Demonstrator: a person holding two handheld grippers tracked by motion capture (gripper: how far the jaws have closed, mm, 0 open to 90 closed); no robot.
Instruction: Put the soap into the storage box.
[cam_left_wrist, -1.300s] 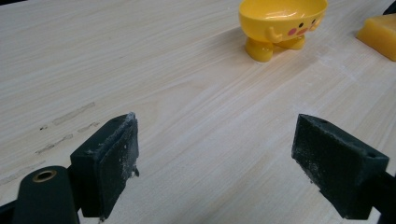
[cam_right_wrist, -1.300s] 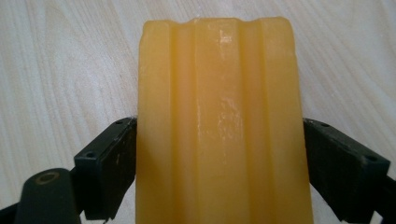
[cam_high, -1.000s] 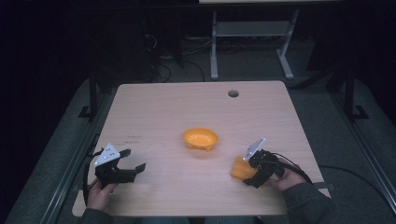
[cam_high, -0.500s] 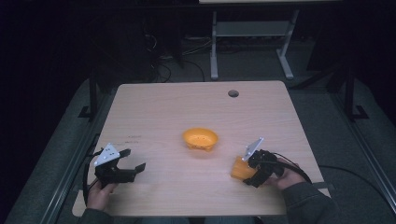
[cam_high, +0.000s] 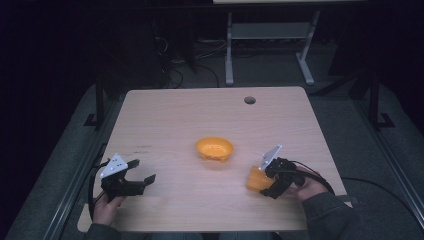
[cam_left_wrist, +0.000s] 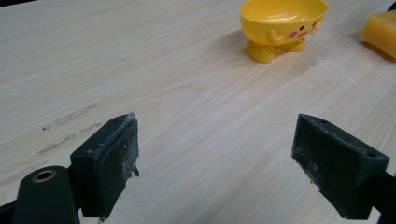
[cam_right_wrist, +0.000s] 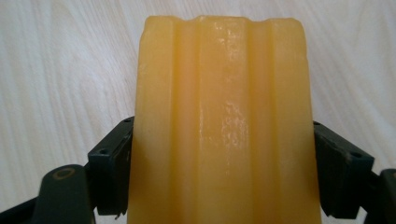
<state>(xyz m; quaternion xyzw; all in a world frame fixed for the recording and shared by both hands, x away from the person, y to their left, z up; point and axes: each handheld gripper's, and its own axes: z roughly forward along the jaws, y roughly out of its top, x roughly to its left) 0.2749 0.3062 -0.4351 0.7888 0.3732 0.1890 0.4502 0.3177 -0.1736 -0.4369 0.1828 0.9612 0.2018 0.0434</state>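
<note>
My right gripper (cam_high: 264, 184) is clamped on a ridged orange block (cam_right_wrist: 223, 126), its jaws pressing the block's two sides, low over the wooden table (cam_high: 175, 115); my left gripper (cam_left_wrist: 215, 163) rests near the table's near left corner with jaws spread wide on nothing; ahead of it and to its right stands a small yellow footed bowl (cam_left_wrist: 282, 25); the block lies beyond that bowl.

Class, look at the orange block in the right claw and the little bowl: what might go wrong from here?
1. The glossy orange block is pinched only at its sides by the right claw, so it might slip.
2. The yellow bowl stands on small feet; a bump could tip it.
</note>
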